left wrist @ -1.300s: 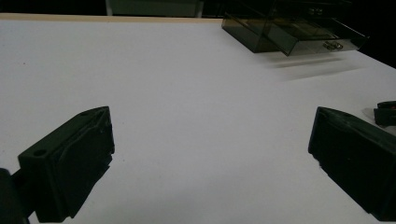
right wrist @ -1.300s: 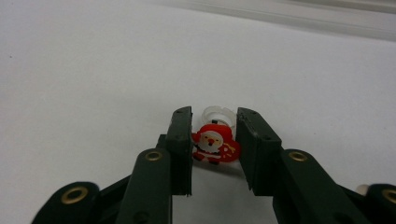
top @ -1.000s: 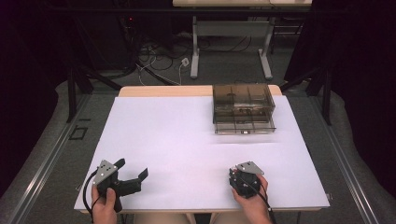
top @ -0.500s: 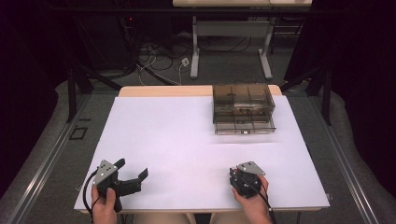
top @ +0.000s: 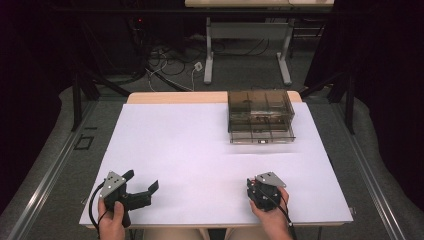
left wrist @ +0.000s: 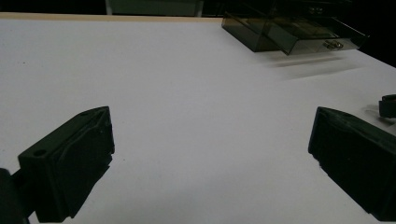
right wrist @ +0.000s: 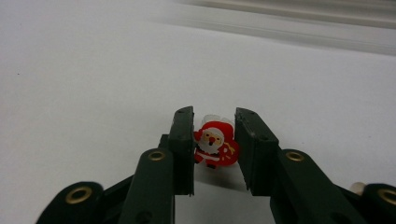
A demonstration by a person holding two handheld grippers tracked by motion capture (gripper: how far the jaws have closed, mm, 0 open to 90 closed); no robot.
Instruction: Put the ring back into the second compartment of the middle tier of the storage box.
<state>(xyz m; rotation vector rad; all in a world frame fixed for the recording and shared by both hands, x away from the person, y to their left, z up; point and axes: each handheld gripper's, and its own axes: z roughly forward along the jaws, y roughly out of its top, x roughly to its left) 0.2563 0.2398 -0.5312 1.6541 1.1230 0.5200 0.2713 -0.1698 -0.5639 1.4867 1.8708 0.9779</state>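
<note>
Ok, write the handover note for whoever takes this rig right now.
Right tool: shut on the small Santa figure, held at the near right of the white table.
Left tool: open, nothing between its jaws, at the near left.
Smoky drawer box: far right of the table, its bottom drawer pulled out.
Done: Santa gripped.
Left: probably carry it to the open drawer and let go.

The drawer box sits on the table at its far edge, right of centre; the left gripper rests near the near-left corner, the right gripper near the near edge, around a Santa figure
</note>
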